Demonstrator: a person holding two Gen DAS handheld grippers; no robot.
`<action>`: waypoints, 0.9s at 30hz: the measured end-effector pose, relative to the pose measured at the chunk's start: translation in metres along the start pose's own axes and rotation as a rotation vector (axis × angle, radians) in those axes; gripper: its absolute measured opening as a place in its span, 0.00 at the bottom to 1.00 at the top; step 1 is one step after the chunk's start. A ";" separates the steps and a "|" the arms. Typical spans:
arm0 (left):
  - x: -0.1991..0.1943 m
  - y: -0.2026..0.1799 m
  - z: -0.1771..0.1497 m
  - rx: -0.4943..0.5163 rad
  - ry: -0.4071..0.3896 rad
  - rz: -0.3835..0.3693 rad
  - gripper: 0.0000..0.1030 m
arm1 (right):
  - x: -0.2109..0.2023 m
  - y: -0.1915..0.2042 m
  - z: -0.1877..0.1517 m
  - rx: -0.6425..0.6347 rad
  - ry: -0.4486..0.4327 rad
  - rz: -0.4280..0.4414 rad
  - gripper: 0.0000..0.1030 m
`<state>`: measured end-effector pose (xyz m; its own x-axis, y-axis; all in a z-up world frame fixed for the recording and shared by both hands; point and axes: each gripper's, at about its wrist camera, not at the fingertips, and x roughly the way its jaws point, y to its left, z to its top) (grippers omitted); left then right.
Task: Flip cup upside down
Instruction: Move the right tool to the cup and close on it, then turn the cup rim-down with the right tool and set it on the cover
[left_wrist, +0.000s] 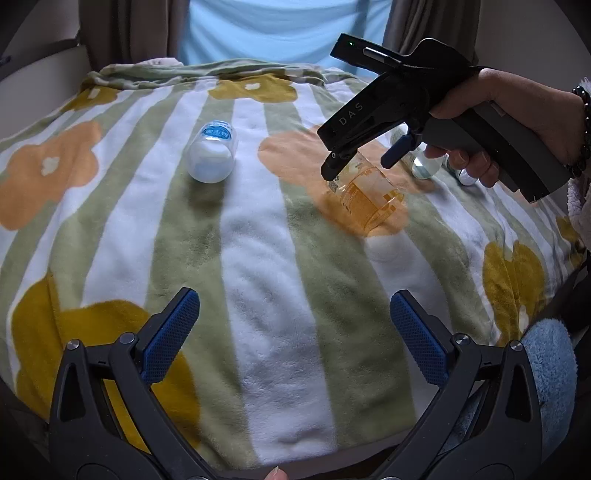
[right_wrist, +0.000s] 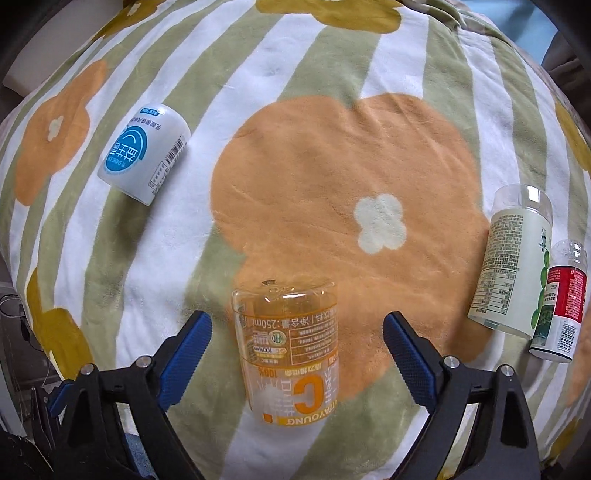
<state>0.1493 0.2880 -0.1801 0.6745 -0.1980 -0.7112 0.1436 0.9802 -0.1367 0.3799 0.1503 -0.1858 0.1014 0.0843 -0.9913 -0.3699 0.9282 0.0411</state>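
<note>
A clear cup with an orange printed label (right_wrist: 290, 350) stands with its closed base up on the flowered blanket (right_wrist: 351, 166), between the open fingers of my right gripper (right_wrist: 297, 332), which do not touch it. In the left wrist view the same cup (left_wrist: 369, 197) sits under the right gripper (left_wrist: 360, 155), held by a hand. My left gripper (left_wrist: 295, 332) is open and empty, low over the blanket's near side, well short of the cup.
A white cup with a blue round label (right_wrist: 144, 153) stands on the blanket to the left, also in the left wrist view (left_wrist: 211, 153). Two more labelled clear cups, pale green (right_wrist: 513, 258) and red (right_wrist: 561, 302), stand at the right. A person in a light blue top (left_wrist: 280, 29) sits behind.
</note>
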 end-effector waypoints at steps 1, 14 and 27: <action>0.001 0.000 -0.001 -0.001 0.003 -0.006 1.00 | 0.004 0.001 0.002 -0.004 0.012 -0.009 0.85; 0.008 0.000 -0.002 0.000 0.010 -0.011 1.00 | 0.015 0.006 0.014 -0.037 0.080 0.016 0.54; 0.005 0.001 -0.009 -0.009 -0.015 0.003 1.00 | -0.046 0.018 -0.077 -0.024 -0.564 0.183 0.54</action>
<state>0.1463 0.2884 -0.1895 0.6858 -0.1952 -0.7011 0.1349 0.9808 -0.1411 0.2978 0.1351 -0.1488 0.5067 0.4284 -0.7482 -0.4483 0.8722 0.1958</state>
